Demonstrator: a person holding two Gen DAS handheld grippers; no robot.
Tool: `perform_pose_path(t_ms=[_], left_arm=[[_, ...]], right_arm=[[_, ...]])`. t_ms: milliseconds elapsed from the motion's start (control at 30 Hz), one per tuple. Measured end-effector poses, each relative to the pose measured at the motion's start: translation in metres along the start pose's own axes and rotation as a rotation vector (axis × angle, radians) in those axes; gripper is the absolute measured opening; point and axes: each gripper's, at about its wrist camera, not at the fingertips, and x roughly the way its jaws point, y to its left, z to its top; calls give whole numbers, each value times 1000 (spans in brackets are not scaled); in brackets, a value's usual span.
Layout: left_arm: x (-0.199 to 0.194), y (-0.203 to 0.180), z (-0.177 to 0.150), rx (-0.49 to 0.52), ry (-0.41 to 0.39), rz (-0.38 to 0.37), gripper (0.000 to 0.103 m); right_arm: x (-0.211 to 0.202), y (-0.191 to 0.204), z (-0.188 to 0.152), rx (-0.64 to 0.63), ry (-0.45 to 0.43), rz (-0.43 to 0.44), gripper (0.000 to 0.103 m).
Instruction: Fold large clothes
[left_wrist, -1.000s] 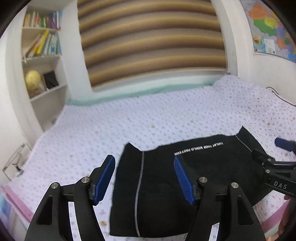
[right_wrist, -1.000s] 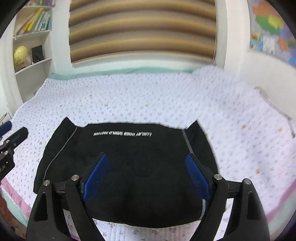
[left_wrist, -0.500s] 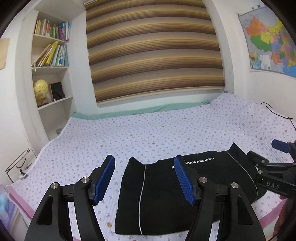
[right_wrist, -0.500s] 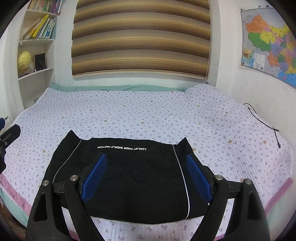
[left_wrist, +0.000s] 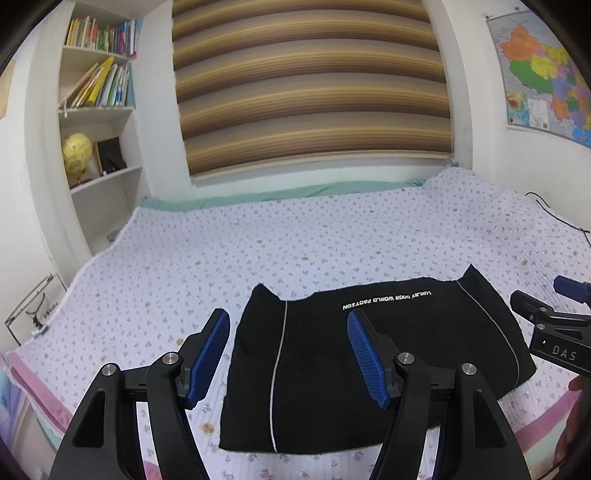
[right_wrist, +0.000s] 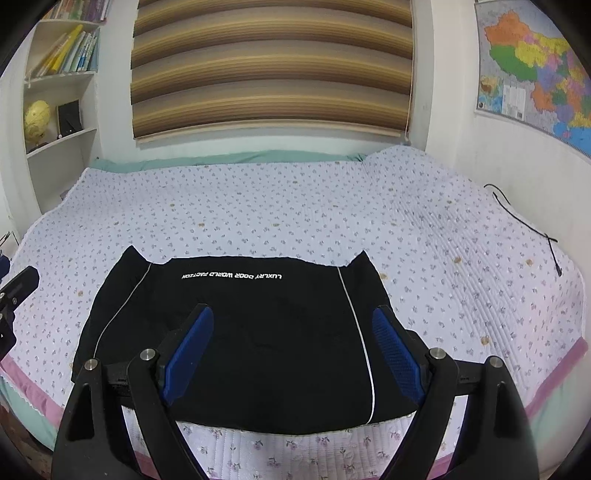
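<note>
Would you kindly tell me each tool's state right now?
Left tool: open, holding nothing.
Right tool: open, holding nothing.

Both grippers hang side by side, angled downward, the left gripper (left_wrist: 288, 354) with its blue-padded jaws parted and nothing between them, the right gripper (right_wrist: 291, 354) spread wider, likewise empty, its black frame poking into the left view's right edge.

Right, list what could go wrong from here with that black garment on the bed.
1. The folded black garment lies close to the bed's near edge; a careless tug might drag it off.
2. Both grippers, left and right, hang open above it, so closing low could also pinch the floral quilt.
</note>
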Motion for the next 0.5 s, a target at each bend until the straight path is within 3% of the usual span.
perform_pose_path(t_ms=[500], left_arm=[[10,-2,-5,13,31,4,67]], right_arm=[[12,-4,-8,7,49,10,89]])
